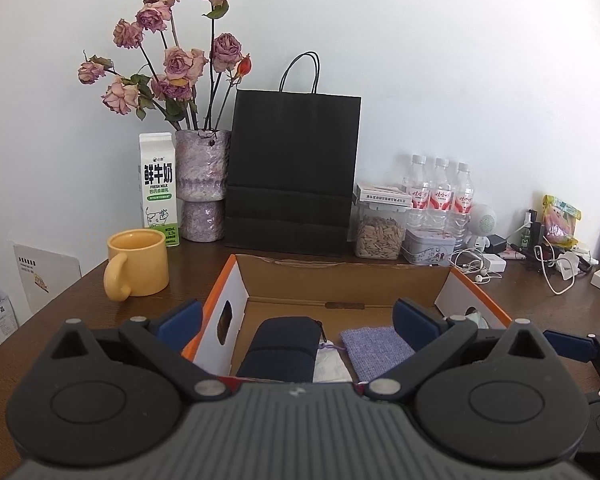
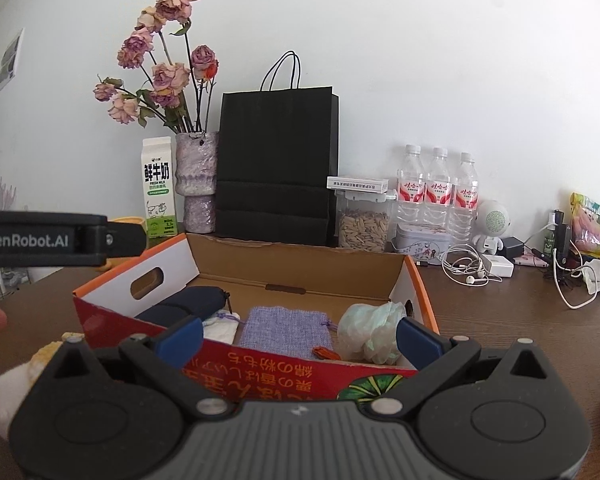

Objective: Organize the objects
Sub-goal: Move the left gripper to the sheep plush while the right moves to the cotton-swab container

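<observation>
An open cardboard box (image 1: 340,280) (image 2: 300,268) with orange rims stands on the brown table. Inside lie a dark blue pouch (image 1: 280,352) (image 2: 188,300), a white sachet (image 1: 330,364) (image 2: 220,328), a lilac woven bag (image 1: 374,346) (image 2: 284,330) and a crumpled pale green bag (image 2: 374,330). My left gripper (image 1: 298,320) hovers open at the box's near edge with nothing between its blue pads. Over the box's red front wall, my right gripper (image 2: 298,334) is open and empty too. The left gripper's body (image 2: 60,238) shows at the left of the right wrist view.
Behind the box stand a black paper bag (image 1: 294,172), a vase of dried roses (image 1: 202,184), a milk carton (image 1: 158,188), a yellow mug (image 1: 138,264), a seed jar (image 1: 380,232), a tin (image 1: 430,246), three water bottles (image 1: 440,192), and cables and chargers (image 1: 556,264) at right.
</observation>
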Demonstrator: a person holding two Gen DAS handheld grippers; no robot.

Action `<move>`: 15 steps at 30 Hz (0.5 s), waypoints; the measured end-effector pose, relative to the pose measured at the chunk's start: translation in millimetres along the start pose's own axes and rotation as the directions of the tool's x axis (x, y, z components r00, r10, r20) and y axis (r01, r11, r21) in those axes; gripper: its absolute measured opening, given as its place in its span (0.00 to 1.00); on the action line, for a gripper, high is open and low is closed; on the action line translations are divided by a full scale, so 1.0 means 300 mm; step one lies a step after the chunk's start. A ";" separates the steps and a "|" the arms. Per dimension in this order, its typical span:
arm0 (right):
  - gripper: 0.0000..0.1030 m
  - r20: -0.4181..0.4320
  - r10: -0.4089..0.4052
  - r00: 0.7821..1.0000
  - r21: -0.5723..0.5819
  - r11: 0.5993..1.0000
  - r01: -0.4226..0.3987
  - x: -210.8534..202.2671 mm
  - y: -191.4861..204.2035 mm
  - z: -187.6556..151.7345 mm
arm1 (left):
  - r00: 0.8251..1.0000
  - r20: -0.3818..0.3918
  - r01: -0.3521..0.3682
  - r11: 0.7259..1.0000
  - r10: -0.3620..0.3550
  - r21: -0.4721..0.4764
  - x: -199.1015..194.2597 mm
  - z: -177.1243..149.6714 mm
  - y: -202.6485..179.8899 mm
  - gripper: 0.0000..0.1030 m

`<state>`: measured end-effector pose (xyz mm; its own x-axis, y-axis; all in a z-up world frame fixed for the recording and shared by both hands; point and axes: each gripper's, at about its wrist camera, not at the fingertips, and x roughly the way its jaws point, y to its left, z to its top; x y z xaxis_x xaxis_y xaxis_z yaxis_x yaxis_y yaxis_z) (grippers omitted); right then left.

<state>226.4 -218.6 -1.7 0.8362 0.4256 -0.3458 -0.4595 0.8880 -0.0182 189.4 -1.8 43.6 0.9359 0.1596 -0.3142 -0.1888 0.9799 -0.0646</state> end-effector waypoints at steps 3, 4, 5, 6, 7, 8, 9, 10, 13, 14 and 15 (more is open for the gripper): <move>1.00 -0.007 0.000 1.000 -0.002 1.000 0.000 -0.035 0.007 -0.010 | 1.000 -0.009 -0.004 1.000 0.004 0.001 -0.033 -0.008 0.020 1.00; 1.00 -0.009 0.000 1.000 -0.004 1.000 0.000 -0.046 0.009 -0.013 | 1.000 -0.013 -0.006 1.000 0.006 0.002 -0.042 -0.012 0.027 1.00; 1.00 -0.010 0.000 1.000 -0.005 1.000 -0.001 -0.060 0.012 -0.015 | 1.000 -0.016 -0.008 1.000 0.008 0.002 -0.052 -0.017 0.033 1.00; 1.00 -0.011 0.000 1.000 -0.006 1.000 -0.001 -0.072 0.014 -0.018 | 1.000 -0.020 -0.012 1.000 0.012 0.002 -0.061 -0.021 0.040 1.00; 1.00 -0.012 0.000 1.000 -0.007 1.000 0.000 -0.084 0.017 -0.022 | 1.000 -0.022 -0.015 1.000 0.015 0.002 -0.070 -0.025 0.048 1.00; 1.00 -0.014 -0.001 1.000 -0.008 1.000 0.000 -0.094 0.018 -0.026 | 1.000 -0.025 -0.017 1.000 0.017 0.001 -0.079 -0.028 0.055 1.00; 1.00 -0.017 -0.001 1.000 -0.007 1.000 0.001 -0.102 0.019 -0.030 | 0.999 -0.028 -0.019 1.000 0.019 0.002 -0.086 -0.032 0.062 1.00; 1.00 -0.021 -0.001 1.000 -0.006 1.000 0.001 -0.111 0.019 -0.035 | 0.999 -0.033 -0.022 1.000 0.022 0.004 -0.094 -0.038 0.069 1.00; 1.00 -0.036 -0.001 0.999 -0.008 1.000 0.001 -0.130 0.022 -0.052 | 0.999 -0.046 -0.028 1.000 0.028 0.009 -0.114 -0.053 0.090 1.00; 1.00 -0.041 -0.001 0.999 -0.009 1.000 0.000 -0.136 0.023 -0.058 | 0.998 -0.049 -0.031 0.999 0.032 0.012 -0.121 -0.059 0.097 1.00; 1.00 -0.046 -0.001 0.999 -0.011 1.000 0.001 -0.142 0.023 -0.065 | 0.998 -0.053 -0.034 0.999 0.034 0.014 -0.126 -0.064 0.104 1.00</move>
<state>181.9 -234.0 -5.4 0.8219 0.4162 -0.3889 -0.4623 0.8863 -0.0285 142.6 20.4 35.3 0.9117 0.1867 -0.3660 -0.2159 0.9756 -0.0402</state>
